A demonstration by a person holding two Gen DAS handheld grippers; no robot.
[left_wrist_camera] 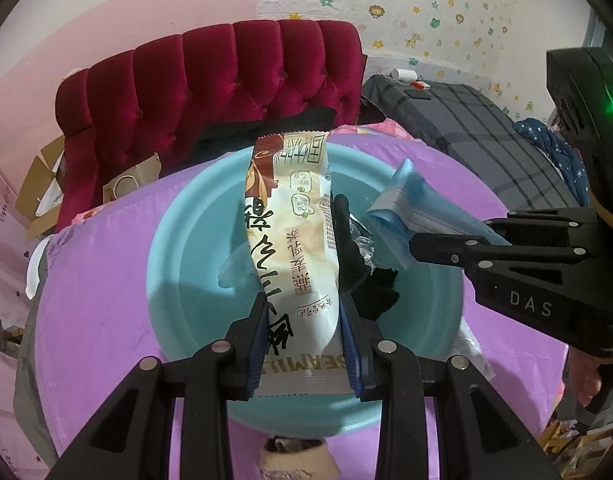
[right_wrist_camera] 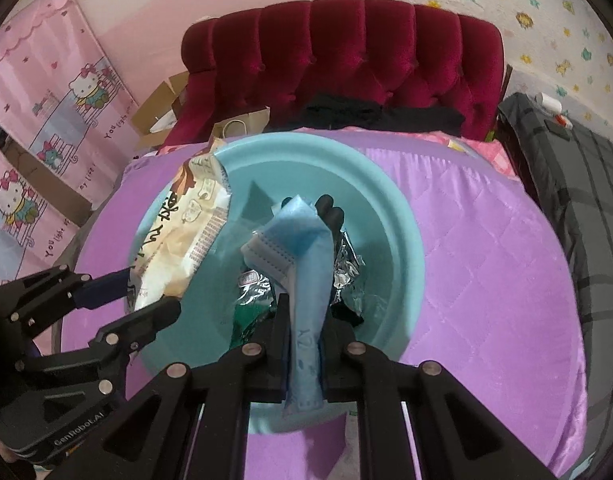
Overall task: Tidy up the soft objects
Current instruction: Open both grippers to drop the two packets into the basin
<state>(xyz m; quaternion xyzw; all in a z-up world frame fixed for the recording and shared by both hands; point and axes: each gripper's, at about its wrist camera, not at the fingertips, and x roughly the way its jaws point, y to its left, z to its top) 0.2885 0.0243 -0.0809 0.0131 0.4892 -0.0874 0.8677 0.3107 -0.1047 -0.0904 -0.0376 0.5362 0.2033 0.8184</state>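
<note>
A light blue basin (left_wrist_camera: 178,240) (right_wrist_camera: 390,216) sits on a purple quilted cover. My left gripper (left_wrist_camera: 304,312) is shut on a cream snack packet (left_wrist_camera: 294,240) (right_wrist_camera: 186,236), holding it upright over the basin. My right gripper (right_wrist_camera: 304,312) (left_wrist_camera: 414,244) is shut on a folded blue face mask (right_wrist_camera: 306,248) (left_wrist_camera: 402,204), also above the basin. Inside the basin lie crumpled silver foil (right_wrist_camera: 348,268) (left_wrist_camera: 362,240), a black soft item (right_wrist_camera: 330,210) (left_wrist_camera: 376,292) and a green wrapper (right_wrist_camera: 246,316).
A red tufted headboard (left_wrist_camera: 210,92) (right_wrist_camera: 346,64) stands behind the purple cover (left_wrist_camera: 98,288) (right_wrist_camera: 486,264). A grey plaid bed (left_wrist_camera: 486,136) (right_wrist_camera: 578,200) lies to the right. Cardboard and a paper bag (left_wrist_camera: 134,180) sit at the left. A person's hand (left_wrist_camera: 586,376) shows at the right edge.
</note>
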